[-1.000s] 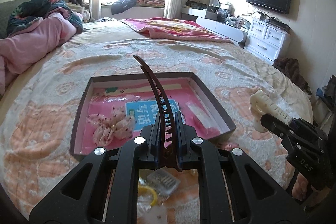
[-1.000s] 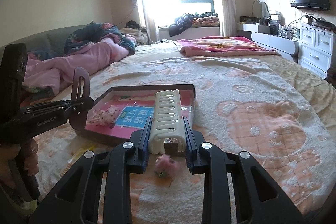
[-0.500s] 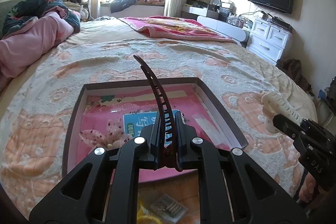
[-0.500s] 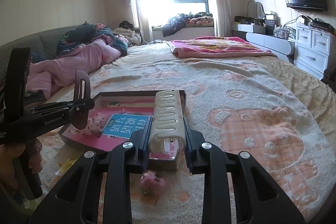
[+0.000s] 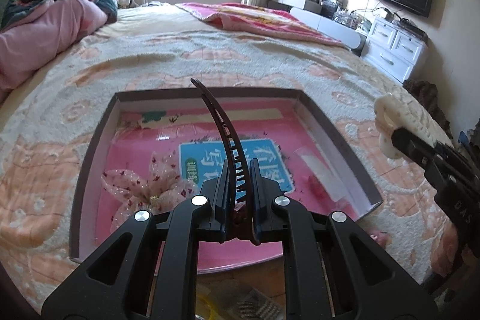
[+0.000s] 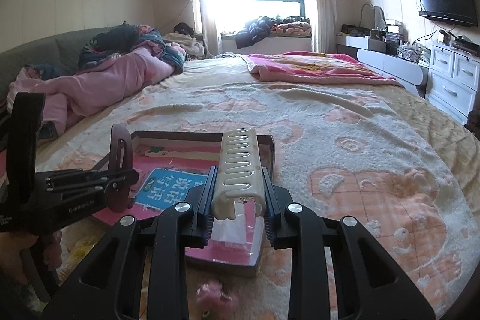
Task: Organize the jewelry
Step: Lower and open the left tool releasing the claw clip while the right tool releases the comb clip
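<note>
My left gripper [image 5: 237, 170] is shut on a dark brown hair clip [image 5: 223, 134], held upright over a shallow brown box [image 5: 336, 134] with a pink floor on the bed. A pink gauze bow [image 5: 144, 185] lies in the box at the left. My right gripper [image 6: 238, 179] is shut on a cream hair claw clip [image 6: 238, 164], held above the box's near right corner [image 6: 271, 149]. The cream clip [image 5: 402, 125] and right gripper show at the right of the left wrist view. The left gripper [image 6: 120, 182] with the brown clip [image 6: 121, 155] shows at the left of the right wrist view.
A small pink flower piece [image 6: 214, 297] lies on the blanket in front of the box. A yellow ring and a small comb-like item [image 5: 258, 306] lie on the blanket under the left gripper. Pink bedding [image 6: 105, 86] is piled far left. A white dresser [image 6: 453, 80] stands right.
Both grippers have moved forward toward the box with their clips held. The left gripper now hangs over the box floor; the right one has reached its near right corner.
</note>
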### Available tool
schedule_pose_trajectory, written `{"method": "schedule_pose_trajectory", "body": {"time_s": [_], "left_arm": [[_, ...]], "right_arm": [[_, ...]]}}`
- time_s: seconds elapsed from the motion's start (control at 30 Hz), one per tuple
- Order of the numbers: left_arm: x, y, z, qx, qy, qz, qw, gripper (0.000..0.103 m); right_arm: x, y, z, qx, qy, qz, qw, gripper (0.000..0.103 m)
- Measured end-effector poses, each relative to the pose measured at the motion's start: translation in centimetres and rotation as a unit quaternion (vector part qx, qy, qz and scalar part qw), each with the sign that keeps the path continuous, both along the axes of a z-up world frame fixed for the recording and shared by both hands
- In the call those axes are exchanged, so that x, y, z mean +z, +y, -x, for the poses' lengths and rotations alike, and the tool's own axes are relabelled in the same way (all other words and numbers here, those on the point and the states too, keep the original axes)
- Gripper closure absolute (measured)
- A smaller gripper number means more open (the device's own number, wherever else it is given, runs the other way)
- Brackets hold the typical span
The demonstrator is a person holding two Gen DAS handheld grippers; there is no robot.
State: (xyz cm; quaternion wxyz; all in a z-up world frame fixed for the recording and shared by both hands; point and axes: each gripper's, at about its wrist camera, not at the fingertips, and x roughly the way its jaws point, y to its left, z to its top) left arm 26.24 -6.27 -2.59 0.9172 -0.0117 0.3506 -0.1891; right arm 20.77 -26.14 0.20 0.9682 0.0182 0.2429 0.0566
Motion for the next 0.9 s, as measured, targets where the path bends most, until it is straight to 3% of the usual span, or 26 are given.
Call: {"method": "schedule_pose_trajectory", "body": {"time_s": [0.43, 0.9], "left_arm": [[-1.7, 0.4, -0.9, 0.004, 0.040, -0.003, 0.9992, 0.097], [-2.5, -0.2, -1.2, 0.001, 0.046, -0.017, 0.9988, 0.097]], "right_arm": [[-3.2, 1.3, -4.9, 0.016, 0.066, 0.020, 0.998, 0.077], [-5.0, 0.8, -5.9, 0.000, 0.108, 0.022, 0.994, 0.077]]}}
